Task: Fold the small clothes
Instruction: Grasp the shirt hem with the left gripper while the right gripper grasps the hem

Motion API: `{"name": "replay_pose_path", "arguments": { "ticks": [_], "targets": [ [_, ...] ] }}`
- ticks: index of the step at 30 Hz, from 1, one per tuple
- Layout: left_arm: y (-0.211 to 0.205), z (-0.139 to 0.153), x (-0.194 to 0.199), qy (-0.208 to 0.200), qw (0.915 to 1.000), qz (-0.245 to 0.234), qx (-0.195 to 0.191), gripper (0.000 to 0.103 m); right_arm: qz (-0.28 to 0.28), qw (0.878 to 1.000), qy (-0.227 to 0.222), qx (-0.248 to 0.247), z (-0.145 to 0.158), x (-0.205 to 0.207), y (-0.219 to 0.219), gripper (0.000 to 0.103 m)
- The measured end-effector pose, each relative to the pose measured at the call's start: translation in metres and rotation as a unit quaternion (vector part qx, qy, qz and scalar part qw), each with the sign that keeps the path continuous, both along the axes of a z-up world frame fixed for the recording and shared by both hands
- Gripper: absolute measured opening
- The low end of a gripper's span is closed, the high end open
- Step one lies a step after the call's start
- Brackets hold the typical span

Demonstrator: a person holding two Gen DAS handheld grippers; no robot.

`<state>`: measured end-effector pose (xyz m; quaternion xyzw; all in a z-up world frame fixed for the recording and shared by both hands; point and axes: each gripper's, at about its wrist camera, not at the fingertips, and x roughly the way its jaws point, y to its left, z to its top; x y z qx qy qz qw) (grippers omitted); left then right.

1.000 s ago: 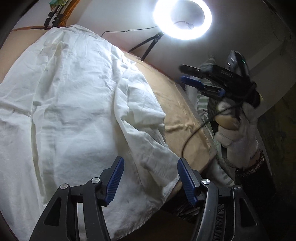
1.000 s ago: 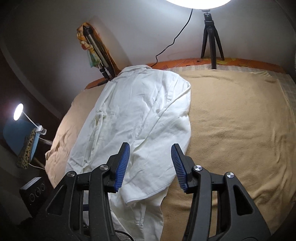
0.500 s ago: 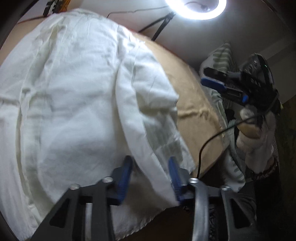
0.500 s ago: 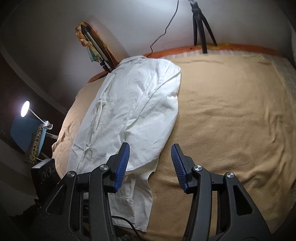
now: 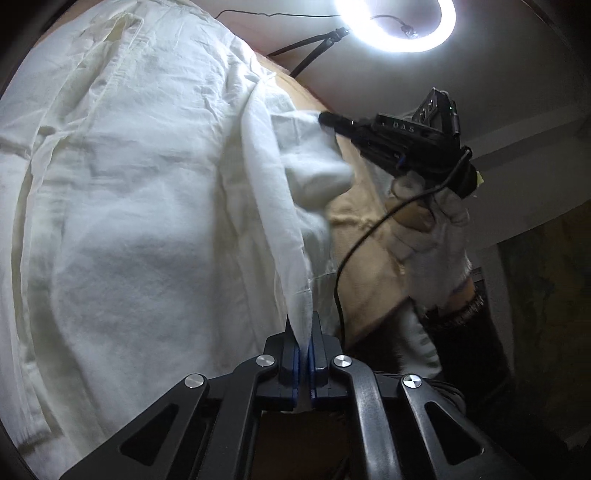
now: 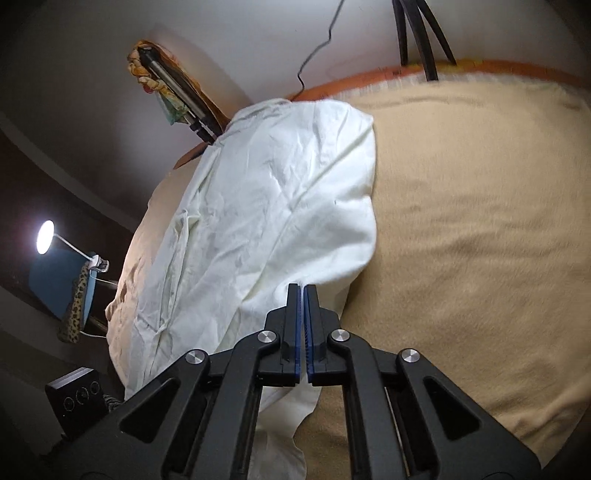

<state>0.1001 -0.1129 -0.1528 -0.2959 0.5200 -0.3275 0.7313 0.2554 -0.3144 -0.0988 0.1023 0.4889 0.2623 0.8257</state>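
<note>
A white shirt (image 5: 129, 184) lies spread on a tan blanket (image 6: 480, 221); it also shows in the right wrist view (image 6: 277, 203). My left gripper (image 5: 303, 332) is shut on the shirt's near sleeve edge, and the cloth rises in a ridge from the jaws. My right gripper (image 6: 302, 291) is shut at the shirt's near right edge; in the left wrist view its fingertips (image 5: 328, 119) reach into the fold of the sleeve. Whether cloth sits between its pads is not plain in its own view.
A ring light (image 5: 395, 22) on a tripod (image 6: 417, 37) stands at the bed's far side. A small lamp (image 6: 46, 236) and a black box (image 6: 77, 395) are left of the bed. The blanket's right half is bare cloth.
Both grippers have gone from open to shut. The left closed on the sleeve edge and lifted it. The right moved in to the shirt's right edge and closed.
</note>
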Motion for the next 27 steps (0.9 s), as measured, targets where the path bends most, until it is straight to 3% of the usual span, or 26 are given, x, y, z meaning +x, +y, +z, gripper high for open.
{"name": "replay_pose_path", "arguments": {
  "ticks": [5,7,11,13,15,17,19,21,23,27],
  "targets": [
    [0.0,-0.018,-0.01,0.002,0.9993,0.003,0.036,0.0,0.022,0.996,0.003,-0.091,-0.011,0.012,0.015,0.003],
    [0.002,-0.024,-0.012,0.011,0.9994,0.004,0.032,0.0,0.028,0.994,0.02,-0.108,-0.015,0.016,0.015,0.003],
    [0.019,-0.031,-0.01,0.061,0.9954,0.017,-0.072,0.0,0.026,0.993,0.005,-0.116,0.009,0.02,0.005,0.004],
    [0.025,-0.026,-0.01,0.055,0.9947,0.015,-0.086,0.0,0.033,0.993,0.004,-0.11,0.022,0.019,0.002,0.007],
    [0.029,-0.024,-0.009,0.066,0.9916,0.011,-0.111,0.0,0.038,0.991,-0.01,-0.127,0.034,0.013,0.002,0.022],
    [0.027,-0.021,-0.009,0.054,0.9944,0.005,-0.091,0.0,0.045,0.991,-0.017,-0.125,0.045,0.002,0.0,0.03],
    [0.019,-0.021,-0.003,0.033,0.9984,-0.005,-0.046,0.0,0.047,0.992,-0.02,-0.115,0.055,-0.013,-0.006,0.03],
    [0.014,-0.026,0.0,0.042,0.9983,-0.015,-0.037,0.0,0.055,0.992,-0.026,-0.108,0.064,-0.032,-0.011,0.031],
    [0.008,-0.035,0.001,0.039,0.999,-0.023,0.004,0.0,0.055,0.994,-0.021,-0.095,0.066,-0.044,-0.014,0.034],
    [0.012,-0.041,0.003,0.039,0.9992,-0.002,-0.01,0.0,0.069,0.997,0.028,-0.026,0.047,-0.077,-0.012,0.034]
  ]
}}
